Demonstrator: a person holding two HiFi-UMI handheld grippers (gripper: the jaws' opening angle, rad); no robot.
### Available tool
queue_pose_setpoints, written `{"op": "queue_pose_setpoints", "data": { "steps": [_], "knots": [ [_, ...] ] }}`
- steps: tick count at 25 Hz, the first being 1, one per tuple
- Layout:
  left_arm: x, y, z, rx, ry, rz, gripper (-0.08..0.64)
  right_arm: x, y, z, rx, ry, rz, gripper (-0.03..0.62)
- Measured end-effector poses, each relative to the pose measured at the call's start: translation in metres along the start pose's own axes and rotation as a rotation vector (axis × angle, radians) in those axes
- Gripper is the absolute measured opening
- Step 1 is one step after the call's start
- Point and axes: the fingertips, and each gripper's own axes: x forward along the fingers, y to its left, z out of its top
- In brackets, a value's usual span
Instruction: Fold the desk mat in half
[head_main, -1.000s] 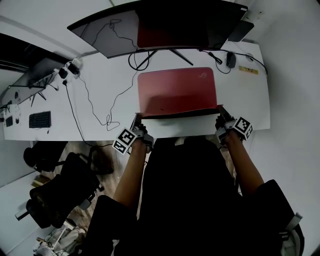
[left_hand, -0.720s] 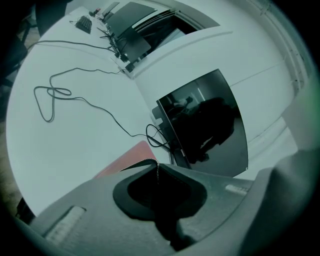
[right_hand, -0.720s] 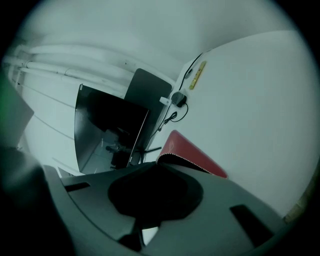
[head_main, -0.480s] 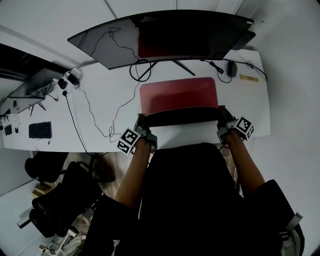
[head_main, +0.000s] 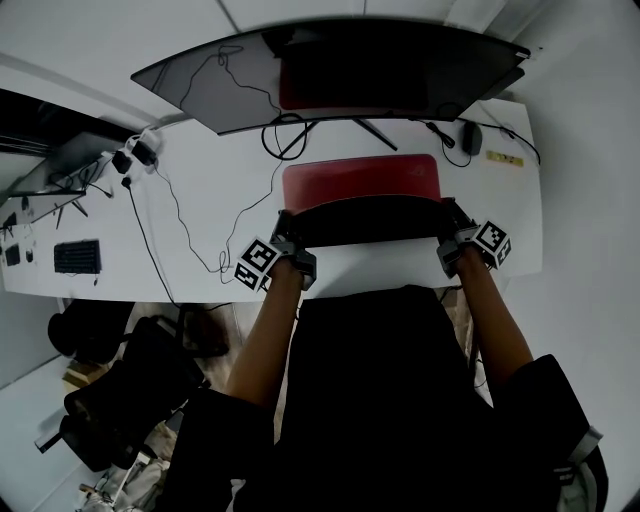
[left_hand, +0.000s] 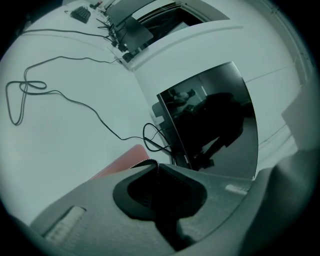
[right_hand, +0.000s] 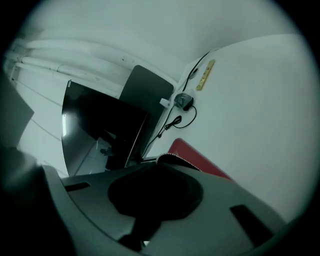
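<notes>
Left gripper and right gripper each pinch a lifted corner of the mat, which lies before the monitor, long axis parallel to it. Its far edge lies monitor-ward of both grippers, seemingly equally near.

Overhead, downward — others share monitor.
</notes>
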Motion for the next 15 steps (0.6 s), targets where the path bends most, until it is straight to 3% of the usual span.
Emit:
{"op": "queue_pose_setpoints", "data": {
  "steps": [15],
  "knots": [
    [0.052, 0.004, 0.01, 0.058, 0.057, 0.001, 0.031, 0.042, -0.012, 0.012, -0.084, 0.053, -0.076, 0.018]
  ]
}}
